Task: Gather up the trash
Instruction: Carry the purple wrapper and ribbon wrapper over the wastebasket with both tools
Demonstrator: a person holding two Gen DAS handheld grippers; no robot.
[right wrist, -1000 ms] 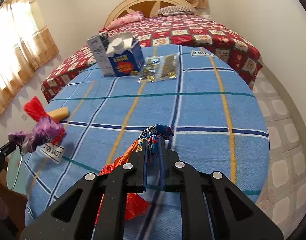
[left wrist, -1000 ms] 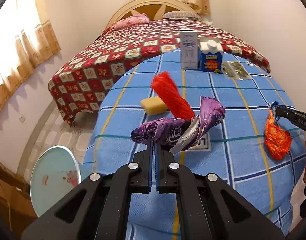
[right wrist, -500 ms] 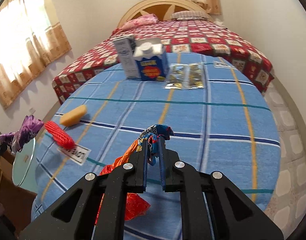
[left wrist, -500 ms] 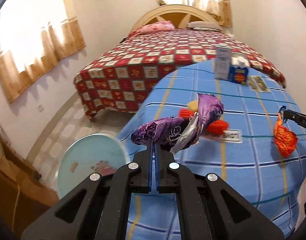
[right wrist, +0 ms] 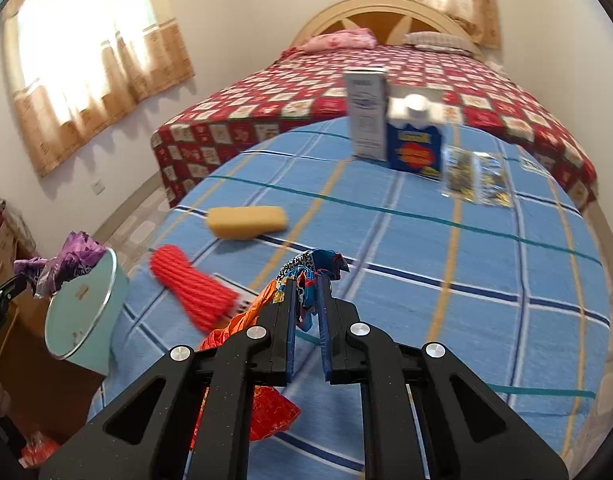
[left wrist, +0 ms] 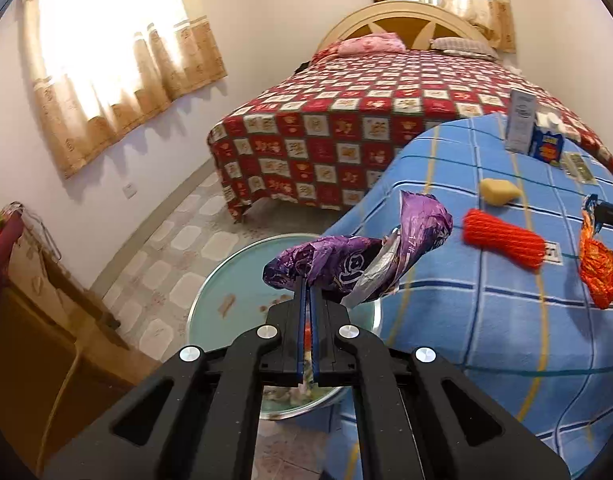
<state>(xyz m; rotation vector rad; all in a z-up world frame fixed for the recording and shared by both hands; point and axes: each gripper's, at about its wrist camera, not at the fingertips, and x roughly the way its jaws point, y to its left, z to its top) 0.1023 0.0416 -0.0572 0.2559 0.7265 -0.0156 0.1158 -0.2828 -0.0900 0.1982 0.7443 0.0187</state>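
Observation:
My left gripper (left wrist: 305,286) is shut on a crumpled purple wrapper (left wrist: 358,256) and holds it over a light blue bin (left wrist: 210,300) that stands on the floor left of the table. The wrapper (right wrist: 68,260) and bin (right wrist: 86,312) also show at the left of the right wrist view. My right gripper (right wrist: 306,280) is shut on an orange and blue wrapper (right wrist: 266,400) that hangs above the blue checked tablecloth (right wrist: 426,260). That wrapper also shows in the left wrist view (left wrist: 600,270).
On the table lie a red net sleeve (right wrist: 190,284), a yellow sponge (right wrist: 246,222), a white carton (right wrist: 366,114), a blue carton (right wrist: 416,144) and two foil sachets (right wrist: 476,176). A bed with a red checked cover (left wrist: 346,128) stands behind. A wooden cabinet (left wrist: 30,344) is left of the bin.
My left gripper has swung left off the table with the purple wrapper to above the bin. My right gripper has turned left with the orange wrapper still in it.

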